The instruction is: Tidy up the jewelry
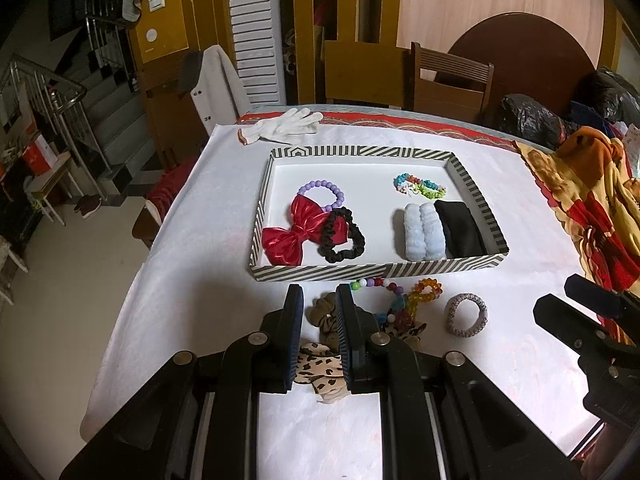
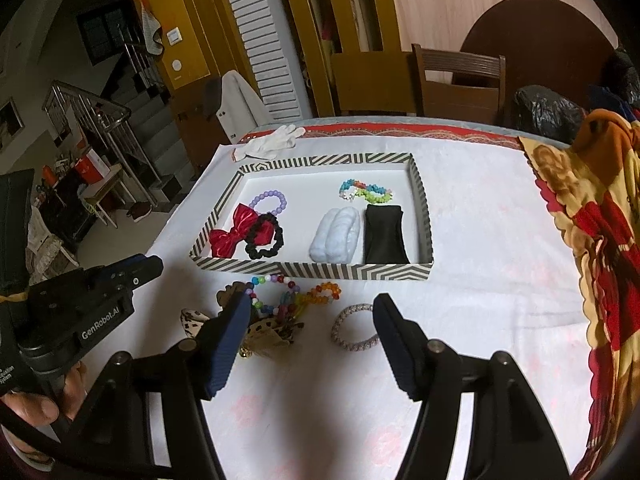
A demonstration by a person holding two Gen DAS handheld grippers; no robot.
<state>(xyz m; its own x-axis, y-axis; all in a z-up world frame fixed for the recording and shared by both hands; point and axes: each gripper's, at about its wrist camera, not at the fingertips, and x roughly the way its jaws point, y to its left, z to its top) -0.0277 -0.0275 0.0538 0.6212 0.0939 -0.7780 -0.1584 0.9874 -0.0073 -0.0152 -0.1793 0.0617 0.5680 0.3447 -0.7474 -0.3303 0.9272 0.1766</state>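
While my left gripper [image 1: 318,304] hangs over the near pile, its jaws stand narrowly apart, straddling a brown scrunchie [image 1: 320,310] and a leopard-print hair tie [image 1: 316,364], gripping neither as far as I can tell. Beyond sits the striped tray [image 1: 376,271], already holding a red bow [image 1: 296,232] and black scrunchie [image 1: 342,236].

From the right wrist, my right gripper [image 2: 310,314] is spread wide above the cloth. A beaded bracelet string [image 2: 280,292] and a grey woven bracelet [image 2: 354,328] lie loose near the tray's near wall. I judge sorting is about half done; next I should close on one piece and carry it over the rim.
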